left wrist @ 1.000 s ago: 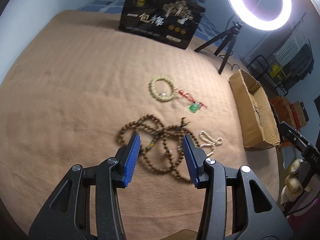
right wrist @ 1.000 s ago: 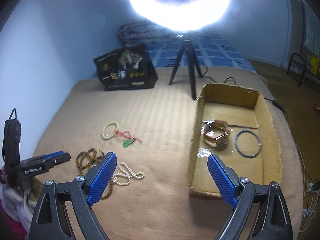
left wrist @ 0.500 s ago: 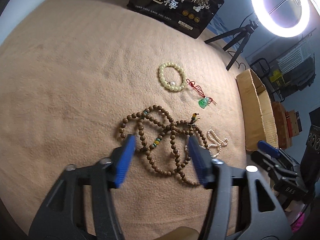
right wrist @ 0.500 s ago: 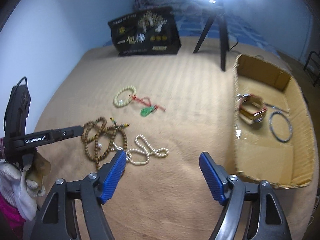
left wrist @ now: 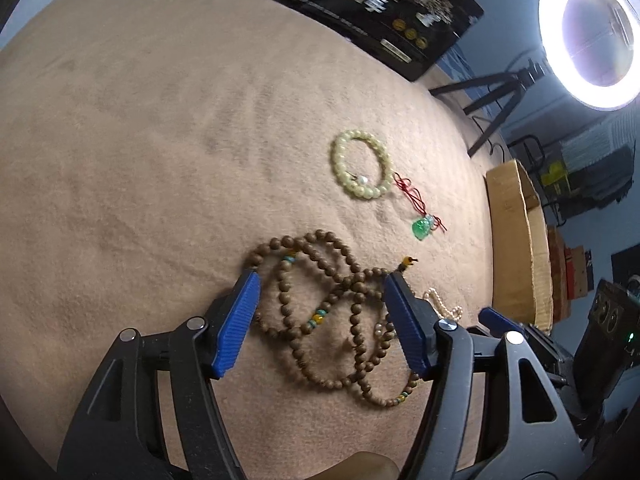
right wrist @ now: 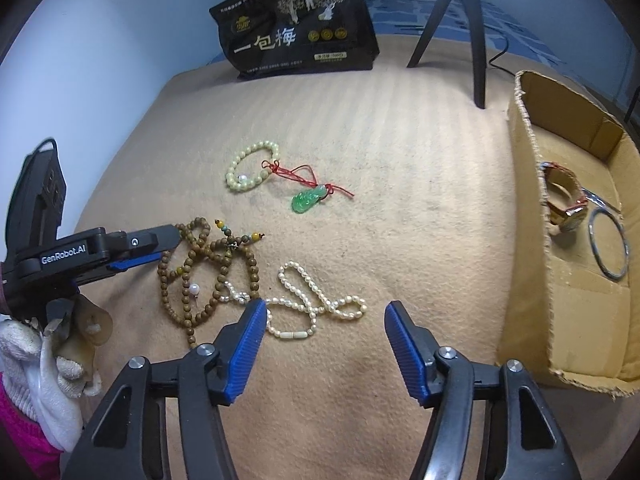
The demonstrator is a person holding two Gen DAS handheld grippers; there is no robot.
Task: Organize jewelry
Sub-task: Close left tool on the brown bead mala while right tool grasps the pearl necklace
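Note:
A long brown wooden bead necklace (left wrist: 286,300) (right wrist: 252,268) lies coiled on the tan blanket. My left gripper (left wrist: 323,280) (right wrist: 152,248) straddles it with opening jaws, and the pads are clear of the beads. Beside the brown beads a white pearl necklace (right wrist: 308,284) (left wrist: 440,308) lies partly tangled with them. My right gripper (right wrist: 327,306) hovers over its near loops with closing jaws, and the pads do not touch it. Farther back lie a pale green bead bracelet (left wrist: 340,160) (right wrist: 232,168) and a green jade pendant (left wrist: 420,228) (right wrist: 306,200) on a red cord.
A cardboard box (right wrist: 524,208) (left wrist: 512,240) at the right holds a watch (right wrist: 564,200) and a metal bangle (right wrist: 608,248). A black printed bag (right wrist: 296,24) and a tripod (right wrist: 476,40) with a ring light (left wrist: 596,32) stand at the back. A white-gloved hand (right wrist: 40,360) holds the left gripper.
Both grippers have come down closer to the blanket. The left jaws have spread wider around the brown beads. The right jaws have narrowed and now sit over the pearl necklace.

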